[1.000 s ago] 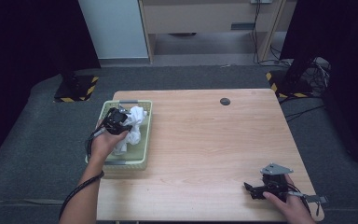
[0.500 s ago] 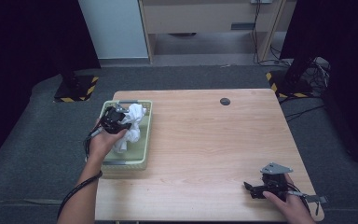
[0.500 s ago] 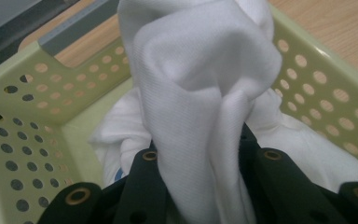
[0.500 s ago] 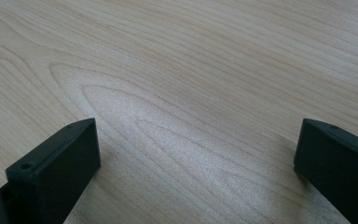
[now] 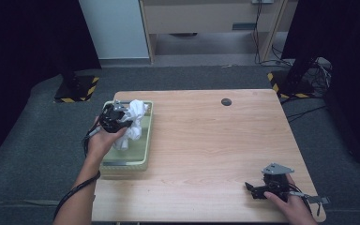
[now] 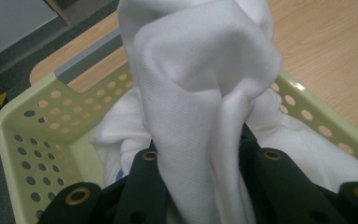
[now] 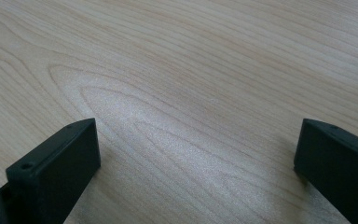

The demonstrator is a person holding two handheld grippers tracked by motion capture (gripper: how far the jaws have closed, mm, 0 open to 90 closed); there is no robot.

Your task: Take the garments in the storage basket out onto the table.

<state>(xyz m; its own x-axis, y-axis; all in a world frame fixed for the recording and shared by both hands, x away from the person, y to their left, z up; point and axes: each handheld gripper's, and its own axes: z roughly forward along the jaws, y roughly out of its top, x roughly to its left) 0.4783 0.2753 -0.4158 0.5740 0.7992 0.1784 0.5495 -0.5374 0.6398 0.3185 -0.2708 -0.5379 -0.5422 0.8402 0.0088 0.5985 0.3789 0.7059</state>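
Resting low at the lower right of the high view, my right gripper (image 5: 252, 189) sits on the pale wooden worktop (image 5: 206, 140), with my hand wrapped round its body and its grey three-cornered plate on top. Its own view shows the two black jaws spread wide, one at each bottom corner of the frame, with bare wood grain between them and nothing held.

Further up, at the left of the high view, my left gripper (image 5: 122, 123) hangs over the pale green perforated basket (image 5: 146, 140), which stands along the left edge of the worktop. Its jaws are pinching a bunch of white cloth (image 6: 200, 93): in the left gripper view the fabric rises in a thick twisted fold from between the black jaws and fills the middle of the frame. More of the cloth lies crumpled in the basket below, against the holed walls.

Beyond that, near the far edge of the worktop at the upper middle of the high view, lies a small dark round disc (image 5: 226, 101), well apart from both grippers.
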